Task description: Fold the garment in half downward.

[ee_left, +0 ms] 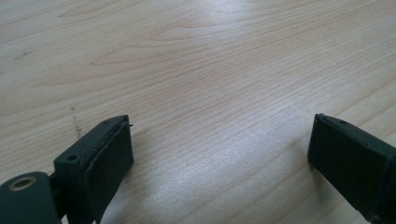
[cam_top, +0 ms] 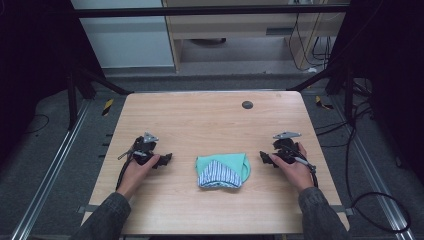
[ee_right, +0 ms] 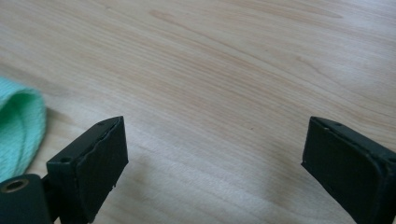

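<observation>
Folded green cloth (cam_top: 222,170) lies between both wide-apart grippers, unobstructed.

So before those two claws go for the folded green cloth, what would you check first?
1. Left claw open: ok, its jaws stand wide apart over bare wood.
2. Right claw open: ok, jaws wide apart, nothing between them.
3. Green cloth within reach: ok, it lies folded between the two claws, touching neither.
4. Cloth lying flat: ok, though its striped inner side shows at the front.
5. Table around the cloth free: ok, apart from a small dark disc near the far edge.
6. How many layers the fold has: cannot tell.
</observation>
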